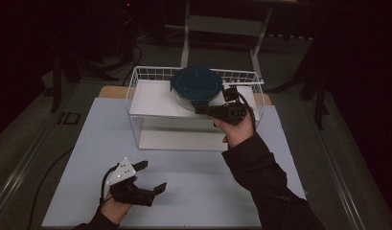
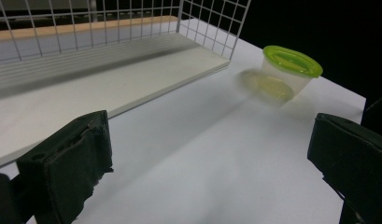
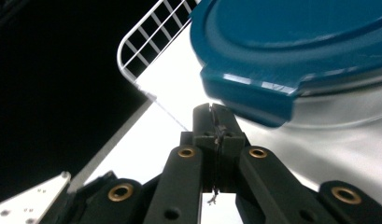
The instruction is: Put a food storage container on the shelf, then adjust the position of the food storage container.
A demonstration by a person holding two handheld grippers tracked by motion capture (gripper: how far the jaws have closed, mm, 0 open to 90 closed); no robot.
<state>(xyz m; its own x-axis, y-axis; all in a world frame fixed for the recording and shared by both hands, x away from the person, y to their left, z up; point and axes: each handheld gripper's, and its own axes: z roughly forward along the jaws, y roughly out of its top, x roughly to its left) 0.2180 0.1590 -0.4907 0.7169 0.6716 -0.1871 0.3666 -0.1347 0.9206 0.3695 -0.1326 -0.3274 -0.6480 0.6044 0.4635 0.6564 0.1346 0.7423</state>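
A round clear container with a dark blue lid [image 1: 197, 84] stands on the upper white shelf [image 1: 150, 98] of a white wire rack [image 1: 136, 81]. My right gripper [image 1: 199, 109] reaches in level from the right, and its jaws are pressed together with nothing between them. In the right gripper view its tips [image 3: 213, 112] sit just under the tab of the blue lid [image 3: 296, 42]. My left gripper [image 1: 153, 176] rests low over the table at the front left, jaws wide apart and empty. In the left gripper view a small clear tub with a green lid [image 2: 286, 74] stands on the table beyond that gripper [image 2: 209, 135].
The rack's lower white board [image 2: 86, 88] lies flat on the pale blue table top [image 1: 193, 191], with wire mesh [image 2: 212, 23] rising behind it. A wooden edge [image 1: 112, 91] runs behind the rack. Dark floor and a metal frame [image 1: 222, 24] lie beyond the table.
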